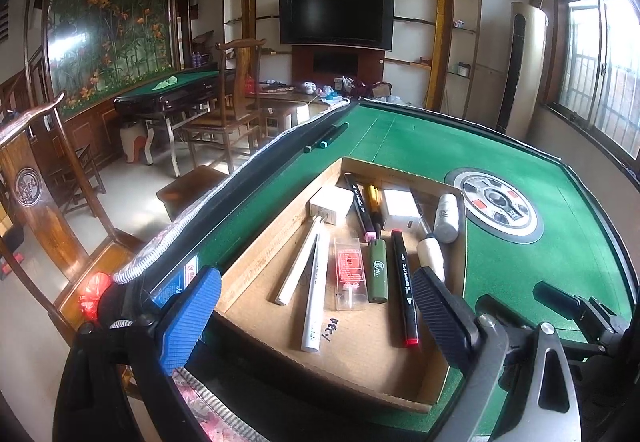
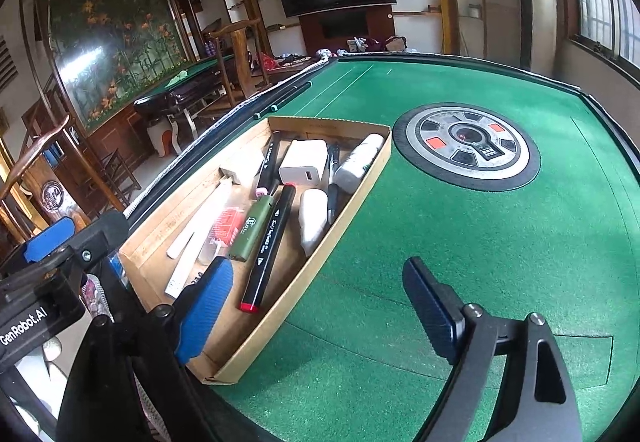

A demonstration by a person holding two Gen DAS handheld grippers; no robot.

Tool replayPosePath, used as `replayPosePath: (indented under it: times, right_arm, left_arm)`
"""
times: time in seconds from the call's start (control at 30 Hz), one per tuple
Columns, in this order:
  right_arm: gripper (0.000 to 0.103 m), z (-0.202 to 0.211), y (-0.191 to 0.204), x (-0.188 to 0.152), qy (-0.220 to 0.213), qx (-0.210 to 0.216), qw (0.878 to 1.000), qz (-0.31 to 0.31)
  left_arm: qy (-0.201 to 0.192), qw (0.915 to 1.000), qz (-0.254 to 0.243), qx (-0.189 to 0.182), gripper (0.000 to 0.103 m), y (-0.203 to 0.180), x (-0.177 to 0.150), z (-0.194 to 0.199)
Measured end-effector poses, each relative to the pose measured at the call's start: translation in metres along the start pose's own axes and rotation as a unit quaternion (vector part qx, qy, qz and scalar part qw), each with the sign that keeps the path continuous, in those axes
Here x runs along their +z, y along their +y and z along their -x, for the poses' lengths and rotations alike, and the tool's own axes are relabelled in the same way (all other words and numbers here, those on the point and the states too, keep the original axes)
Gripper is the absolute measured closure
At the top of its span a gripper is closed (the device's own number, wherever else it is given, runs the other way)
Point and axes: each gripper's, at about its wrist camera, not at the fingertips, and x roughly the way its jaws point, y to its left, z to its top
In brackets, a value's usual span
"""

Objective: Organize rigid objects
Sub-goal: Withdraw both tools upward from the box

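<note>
A shallow cardboard tray (image 1: 260, 242) (image 2: 340, 234) lies on the green felt table. It holds a red-tipped black marker (image 1: 404, 290) (image 2: 268, 246), a green lighter (image 1: 377, 270) (image 2: 250, 232), a pink-tipped marker (image 1: 360, 206), two white chargers (image 1: 330, 204) (image 2: 303, 162), a white bottle (image 1: 446, 218) (image 2: 358, 162), white sticks (image 1: 308, 274) and a clear packet (image 1: 350, 274). Two dark pens (image 1: 326, 138) (image 2: 282, 100) lie outside the tray by the table's far left rail. My left gripper (image 1: 316, 322) is open and empty over the tray's near end. My right gripper (image 2: 320, 310) is open and empty beside the tray.
A round control panel (image 1: 494, 204) (image 2: 466, 146) sits in the table's centre. The padded rail (image 1: 224, 198) runs along the left edge. Wooden chairs (image 1: 44, 202) and a second green table (image 1: 172, 86) stand to the left. The other gripper shows in the right wrist view (image 2: 48, 242).
</note>
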Motion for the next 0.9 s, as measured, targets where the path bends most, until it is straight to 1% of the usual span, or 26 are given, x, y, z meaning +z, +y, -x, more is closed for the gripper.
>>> replayPosePath:
  times: [0.43, 0.6, 0.77, 0.9]
  right_arm:
    - [0.016, -0.016, -0.007, 0.0, 0.018, -0.002, 1.0, -0.011]
    - [0.016, -0.016, -0.009, 0.002, 0.017, 0.001, 1.0, -0.01]
    - [0.016, -0.016, -0.006, 0.022, 0.004, 0.007, 1.0, 0.014]
    - [0.016, -0.019, -0.001, 0.041, -0.01, 0.021, 0.999, 0.028]
  left_arm:
    - [0.024, 0.9997, 0.011, -0.002, 0.005, 0.009, -0.003, -0.021]
    - [0.024, 0.9996, 0.013, 0.004, 0.005, 0.013, -0.002, -0.022]
    - [0.015, 0.9995, 0.02, 0.022, 0.005, 0.023, 0.002, -0.014]
    - [0.013, 0.9987, 0.029, 0.041, 0.005, 0.033, 0.007, -0.007]
